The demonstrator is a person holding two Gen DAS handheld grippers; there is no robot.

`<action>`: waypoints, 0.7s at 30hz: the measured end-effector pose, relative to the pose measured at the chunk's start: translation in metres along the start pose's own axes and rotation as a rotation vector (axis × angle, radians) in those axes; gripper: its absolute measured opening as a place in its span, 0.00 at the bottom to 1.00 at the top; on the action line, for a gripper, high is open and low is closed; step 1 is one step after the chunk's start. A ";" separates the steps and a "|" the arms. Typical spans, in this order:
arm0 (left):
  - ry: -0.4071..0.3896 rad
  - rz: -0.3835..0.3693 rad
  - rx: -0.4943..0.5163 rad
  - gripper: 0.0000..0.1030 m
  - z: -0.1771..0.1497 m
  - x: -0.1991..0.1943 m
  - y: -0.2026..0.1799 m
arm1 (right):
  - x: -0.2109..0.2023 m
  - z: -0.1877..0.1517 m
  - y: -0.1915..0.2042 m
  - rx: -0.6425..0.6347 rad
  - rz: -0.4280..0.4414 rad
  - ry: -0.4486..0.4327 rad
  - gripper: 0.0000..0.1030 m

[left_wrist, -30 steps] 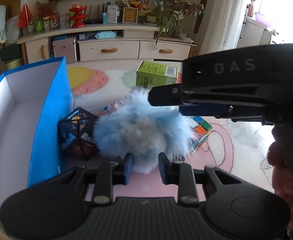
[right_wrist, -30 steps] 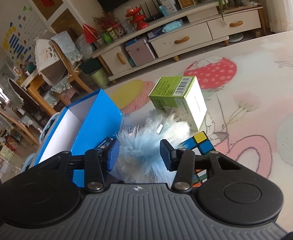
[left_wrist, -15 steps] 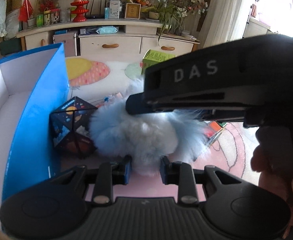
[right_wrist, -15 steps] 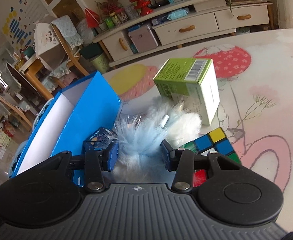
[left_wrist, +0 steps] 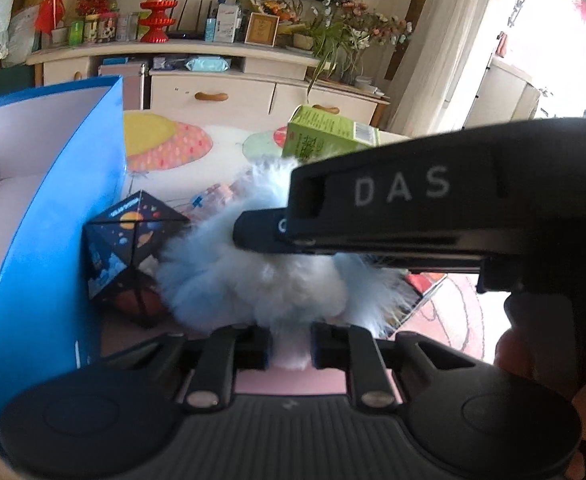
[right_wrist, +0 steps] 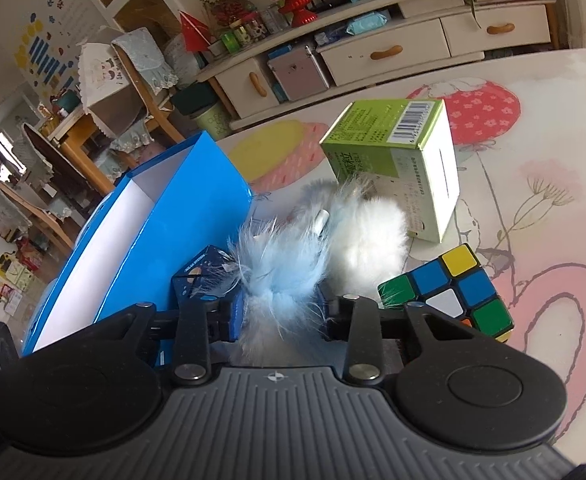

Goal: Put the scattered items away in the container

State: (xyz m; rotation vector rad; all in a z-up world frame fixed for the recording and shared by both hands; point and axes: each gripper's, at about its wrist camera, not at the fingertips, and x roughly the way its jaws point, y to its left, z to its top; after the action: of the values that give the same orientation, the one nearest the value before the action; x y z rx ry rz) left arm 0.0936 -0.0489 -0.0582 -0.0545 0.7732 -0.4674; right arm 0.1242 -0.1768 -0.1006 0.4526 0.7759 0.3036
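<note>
Now, right gripper (right_wrist: pixel 281 316): clamped on fluffy blue pompom (right_wrist: pixel 281 276).
Left gripper (left_wrist: pixel 291 346): narrow, fur between fingertips; grip uncertain.
Pompom location: on table, just right of blue box (left_wrist: pixel 45 216).
Surroundings: dark space-print cube (left_wrist: pixel 127 256) between box and pompom; green carton (right_wrist: pixel 397 176) far; Rubik's cube (right_wrist: pixel 449 288) right.
Obstruction: right gripper body hides pompom's right side in left view.

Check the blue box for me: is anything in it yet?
Empty as far as visible: the blue box shows only bare white walls and floor, though its near end is cut off. The fluffy toy sits outside, in the right gripper.
</note>
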 end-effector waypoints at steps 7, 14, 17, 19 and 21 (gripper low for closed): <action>-0.043 -0.026 0.021 0.12 0.004 -0.009 -0.004 | -0.010 0.002 0.006 -0.016 0.001 -0.021 0.37; -0.075 -0.036 0.048 0.10 0.011 -0.015 -0.007 | -0.025 0.006 0.011 -0.026 0.010 -0.047 0.36; -0.087 -0.039 0.059 0.09 0.014 -0.019 -0.010 | -0.032 0.008 0.014 -0.030 0.014 -0.060 0.36; -0.094 -0.042 0.066 0.09 0.016 -0.022 -0.012 | -0.037 0.009 0.017 -0.031 0.016 -0.070 0.34; -0.101 -0.044 0.073 0.08 0.018 -0.025 -0.013 | -0.042 0.011 0.018 -0.028 0.024 -0.081 0.32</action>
State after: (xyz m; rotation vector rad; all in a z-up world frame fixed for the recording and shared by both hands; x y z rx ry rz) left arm 0.0854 -0.0522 -0.0252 -0.0273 0.6564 -0.5307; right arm 0.1017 -0.1823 -0.0591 0.4454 0.6868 0.3165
